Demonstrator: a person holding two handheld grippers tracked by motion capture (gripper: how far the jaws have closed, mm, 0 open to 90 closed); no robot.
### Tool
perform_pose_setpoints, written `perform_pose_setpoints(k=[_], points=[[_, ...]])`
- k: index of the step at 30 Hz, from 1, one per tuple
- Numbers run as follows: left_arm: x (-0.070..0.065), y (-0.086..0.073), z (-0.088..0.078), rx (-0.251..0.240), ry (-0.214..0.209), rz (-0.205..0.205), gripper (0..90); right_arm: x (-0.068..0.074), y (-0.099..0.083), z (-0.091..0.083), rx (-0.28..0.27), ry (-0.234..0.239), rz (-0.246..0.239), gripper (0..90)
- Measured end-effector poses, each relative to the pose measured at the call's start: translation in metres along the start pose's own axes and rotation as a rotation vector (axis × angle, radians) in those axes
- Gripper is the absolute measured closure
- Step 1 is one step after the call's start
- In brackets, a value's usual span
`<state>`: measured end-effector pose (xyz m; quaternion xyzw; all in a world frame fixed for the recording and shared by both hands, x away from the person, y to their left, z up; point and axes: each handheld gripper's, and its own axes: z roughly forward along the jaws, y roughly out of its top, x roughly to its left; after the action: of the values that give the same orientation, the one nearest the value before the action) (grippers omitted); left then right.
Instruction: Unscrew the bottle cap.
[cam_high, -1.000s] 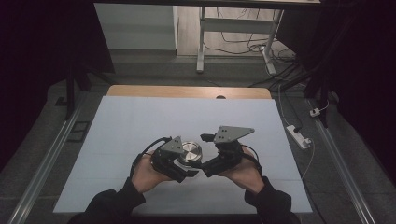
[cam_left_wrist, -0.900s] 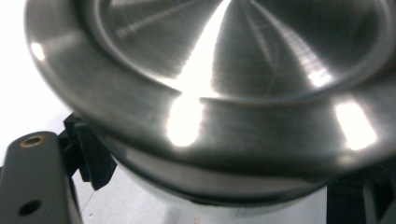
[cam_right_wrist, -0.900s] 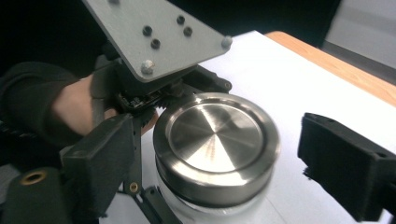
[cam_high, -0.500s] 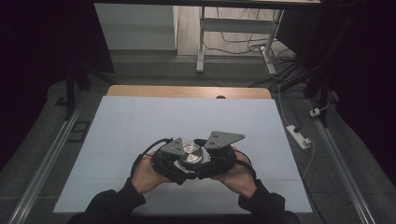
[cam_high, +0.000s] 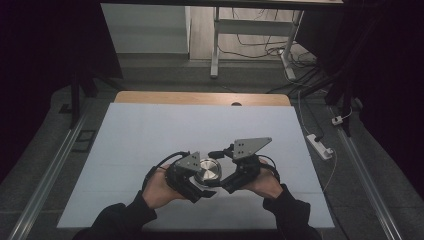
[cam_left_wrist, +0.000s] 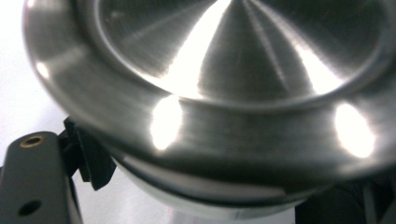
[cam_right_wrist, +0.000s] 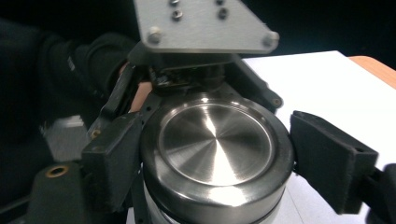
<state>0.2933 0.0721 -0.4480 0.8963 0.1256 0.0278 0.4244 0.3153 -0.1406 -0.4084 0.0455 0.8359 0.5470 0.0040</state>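
Observation:
A round container with a brushed steel lid (cam_high: 207, 170) (cam_right_wrist: 215, 140) and a white body (cam_left_wrist: 187, 198) is held just above the white mat near the table's front. My left gripper (cam_high: 200, 182) (cam_left_wrist: 205, 186) is shut on it below the lid, one black pad (cam_left_wrist: 88, 158) pressed under the rim. My right gripper (cam_high: 224, 176) (cam_right_wrist: 215, 158) straddles the lid from the right. Its jaws have just been opening: the left pad (cam_right_wrist: 112, 158) lies against the lid's side and the right pad (cam_right_wrist: 331, 158) stands slightly off it.
The white mat (cam_high: 200, 125) covers the table, with a wooden strip (cam_high: 200, 97) at the far edge. A white power strip (cam_high: 320, 146) lies on the floor to the right. Metal rails run along both sides, and table legs and cables lie beyond.
The right gripper swung left over the container, then drew back a little to the right and lower. The left hand and the container stayed where they were.

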Motion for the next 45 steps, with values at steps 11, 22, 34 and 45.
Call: perform_pose_setpoints(k=[11,22,34,45], points=[[0.005,-0.004,-0.004,-0.005,0.141,-0.1,15.6,0.029,0.02,0.015,0.099,-0.366,0.1,14.9],[0.004,-0.003,-0.008,-0.036,-0.045,-0.015,15.6,0.025,0.019,0.008,0.074,-0.188,0.033,19.3],[0.002,0.001,-0.007,0.01,0.064,-0.029,15.6,0.011,0.014,-0.002,0.056,-0.14,0.066,7.6],[0.002,0.0,-0.006,-0.002,0.076,-0.061,15.6,0.035,0.021,0.022,0.134,-0.36,0.085,18.0]])
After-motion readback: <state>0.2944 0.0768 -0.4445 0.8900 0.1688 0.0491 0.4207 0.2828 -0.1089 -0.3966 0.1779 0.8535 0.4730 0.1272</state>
